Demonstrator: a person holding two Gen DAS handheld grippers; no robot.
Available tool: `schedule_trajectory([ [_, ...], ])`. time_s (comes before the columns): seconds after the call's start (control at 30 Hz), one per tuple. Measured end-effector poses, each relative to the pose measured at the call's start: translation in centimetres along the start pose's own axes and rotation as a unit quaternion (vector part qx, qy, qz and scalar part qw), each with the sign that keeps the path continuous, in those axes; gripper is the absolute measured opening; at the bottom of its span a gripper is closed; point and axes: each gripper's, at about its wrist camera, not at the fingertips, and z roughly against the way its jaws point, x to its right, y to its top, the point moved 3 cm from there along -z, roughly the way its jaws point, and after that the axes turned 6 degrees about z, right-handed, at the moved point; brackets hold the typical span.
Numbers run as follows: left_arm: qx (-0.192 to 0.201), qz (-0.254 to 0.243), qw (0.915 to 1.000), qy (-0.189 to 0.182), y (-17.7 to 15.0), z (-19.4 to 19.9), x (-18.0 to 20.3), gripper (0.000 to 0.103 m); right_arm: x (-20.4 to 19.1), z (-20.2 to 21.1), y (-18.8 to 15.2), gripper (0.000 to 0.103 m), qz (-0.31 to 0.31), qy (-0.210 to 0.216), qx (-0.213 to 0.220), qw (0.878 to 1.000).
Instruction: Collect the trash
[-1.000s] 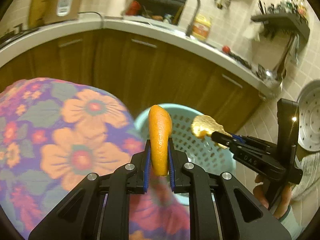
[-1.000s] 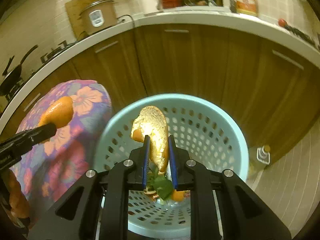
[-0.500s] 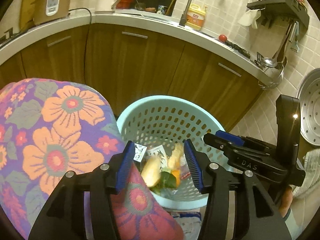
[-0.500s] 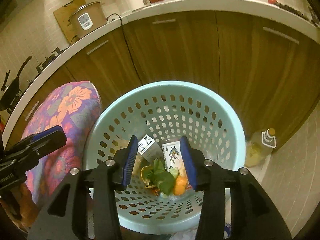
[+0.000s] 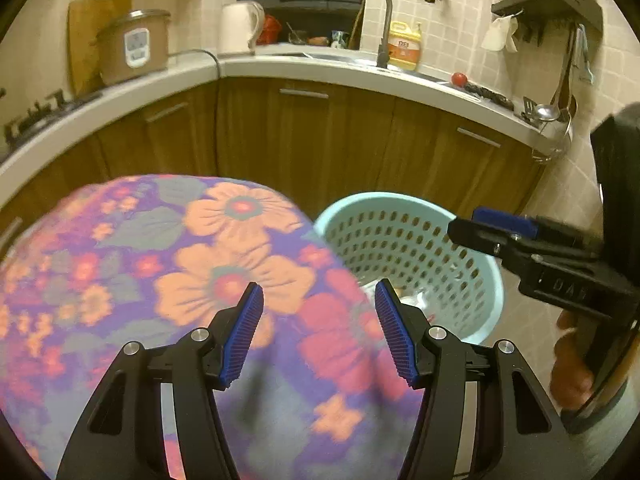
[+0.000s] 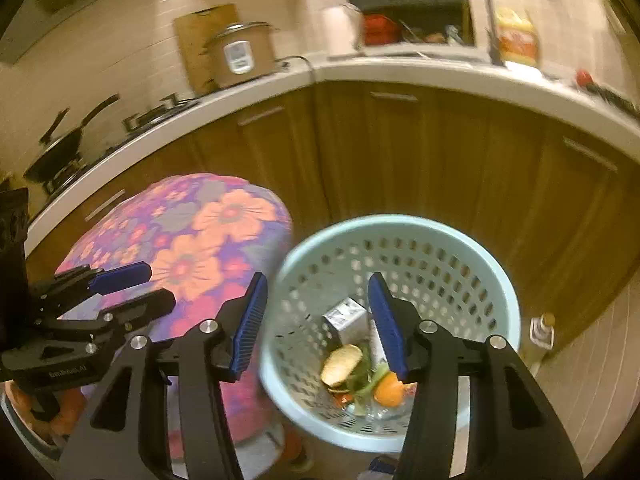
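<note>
Both tongs, left (image 5: 319,334) and right (image 6: 314,322), opening empty above basket (image 6: 504,280).

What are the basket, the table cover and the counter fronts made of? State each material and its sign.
Basket: pale blue moulded plastic, matt, with rows of punched holes in its wall.
Table cover: woven cloth, printed with orange flowers on purple; it drapes softly.
Cabinet fronts: brown wood or wood-look laminate, vertical grain, metal handles.
</note>
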Motion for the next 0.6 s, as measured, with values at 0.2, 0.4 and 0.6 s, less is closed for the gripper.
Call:
schedule_trajectory([
  [0.2,0.035,0.028,0.9978,0.049,-0.8,2.3,-3.4,0.062,-4.1,0.4,0.5,0.052,0.033,0.002,0.013,0.999],
  [0.4,0.071,0.047,0.9924,0.089,-1.8,4.4,-4.8,0.068,-6.8,0.1,0.1,0.054,0.037,0.0,0.019,0.999],
  [0.6,0.096,0.074,0.9859,0.115,-2.6,4.6,-6.3,0.075,-9.2,-0.1,0.1,0.054,0.046,0.009,0.022,0.999],
])
